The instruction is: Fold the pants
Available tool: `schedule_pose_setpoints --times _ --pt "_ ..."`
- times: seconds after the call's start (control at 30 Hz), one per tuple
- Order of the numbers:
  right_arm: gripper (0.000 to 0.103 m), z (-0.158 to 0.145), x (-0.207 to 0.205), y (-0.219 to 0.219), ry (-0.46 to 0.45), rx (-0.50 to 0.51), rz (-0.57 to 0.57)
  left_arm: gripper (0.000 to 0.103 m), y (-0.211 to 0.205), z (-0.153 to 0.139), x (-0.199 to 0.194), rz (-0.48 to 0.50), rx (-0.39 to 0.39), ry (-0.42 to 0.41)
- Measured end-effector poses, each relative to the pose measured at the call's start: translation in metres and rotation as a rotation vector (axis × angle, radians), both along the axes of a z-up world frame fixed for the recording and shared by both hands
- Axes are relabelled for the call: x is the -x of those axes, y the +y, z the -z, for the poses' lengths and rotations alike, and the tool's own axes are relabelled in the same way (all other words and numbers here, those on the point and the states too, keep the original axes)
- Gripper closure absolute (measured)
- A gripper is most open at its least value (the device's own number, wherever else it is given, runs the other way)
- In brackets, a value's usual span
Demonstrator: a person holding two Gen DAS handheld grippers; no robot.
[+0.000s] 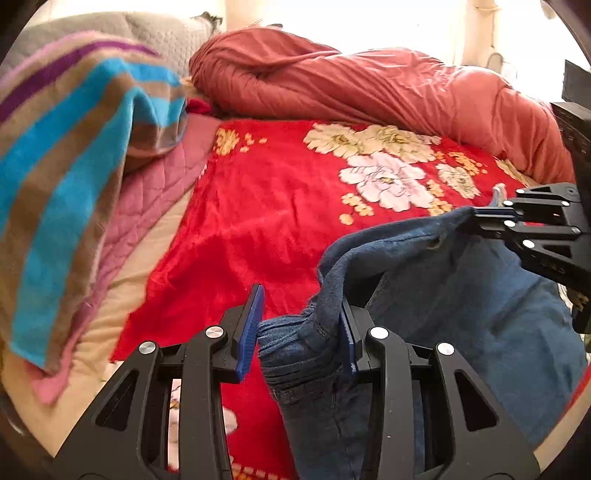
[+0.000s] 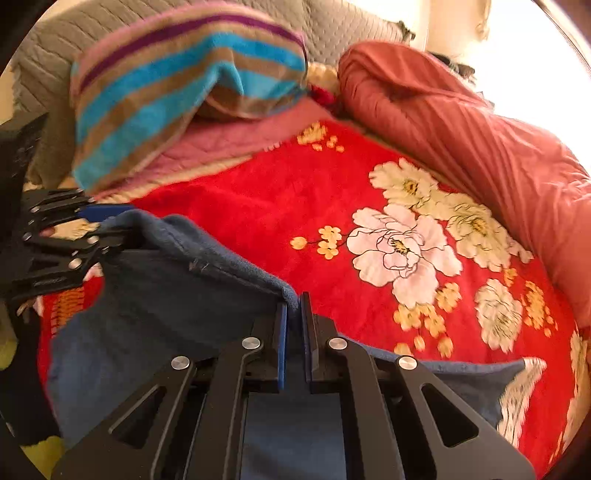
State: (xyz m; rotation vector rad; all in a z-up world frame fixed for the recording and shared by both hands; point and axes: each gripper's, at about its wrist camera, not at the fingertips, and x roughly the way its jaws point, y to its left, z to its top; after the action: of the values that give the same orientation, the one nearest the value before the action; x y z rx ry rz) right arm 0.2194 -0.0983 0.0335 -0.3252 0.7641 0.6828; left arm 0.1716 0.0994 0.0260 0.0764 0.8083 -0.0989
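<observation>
The blue pants (image 1: 461, 295) hang lifted above a red flowered blanket (image 1: 258, 206). My left gripper (image 1: 301, 328) is open; the ribbed waistband edge lies against its right pad (image 1: 347, 332), with a wide gap to the left pad. My right gripper (image 2: 294, 339) is shut on the pants' edge (image 2: 177, 295), and it also shows in the left wrist view (image 1: 480, 216) at the right. The left gripper also shows in the right wrist view (image 2: 99, 221) at the left, beside the pants.
A striped blue, brown and purple towel (image 1: 62, 177) lies over a pink quilt (image 1: 155, 184) at the left. A rolled salmon-red duvet (image 1: 369, 85) lies along the far side of the bed. A grey quilted headboard (image 2: 351, 26) stands behind.
</observation>
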Motion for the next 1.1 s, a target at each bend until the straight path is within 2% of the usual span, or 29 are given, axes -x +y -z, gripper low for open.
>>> schedule_pose_setpoints --times 0.17,0.3,0.47,0.57,0.83,0.97,1.1 --pt "0.097 -0.008 0.054 -0.023 -0.014 -0.074 0.001 0.074 -0.015 -0.011 0.03 0.058 -0.061 -0.012" --pt "0.097 -0.004 0.098 -0.034 -0.02 -0.11 -0.009 0.074 -0.02 -0.007 0.055 0.077 -0.049 0.008" --pt "0.097 -0.002 0.147 -0.038 -0.022 -0.119 -0.063 0.074 -0.029 0.001 0.09 0.081 -0.093 0.004" --pt "0.097 0.002 0.169 -0.04 0.002 -0.111 -0.082 0.073 -0.029 0.006 0.109 0.083 -0.073 0.011" --pt "0.097 0.026 0.215 -0.035 0.089 -0.115 -0.131 0.074 -0.026 0.026 0.138 0.063 -0.076 0.041" --pt "0.097 0.039 0.225 -0.023 0.103 -0.09 -0.154 0.073 -0.022 0.037 0.144 0.035 -0.064 0.058" --pt "0.097 0.055 0.225 -0.017 0.14 -0.068 -0.153 0.064 -0.019 0.037 0.15 0.03 -0.074 0.07"
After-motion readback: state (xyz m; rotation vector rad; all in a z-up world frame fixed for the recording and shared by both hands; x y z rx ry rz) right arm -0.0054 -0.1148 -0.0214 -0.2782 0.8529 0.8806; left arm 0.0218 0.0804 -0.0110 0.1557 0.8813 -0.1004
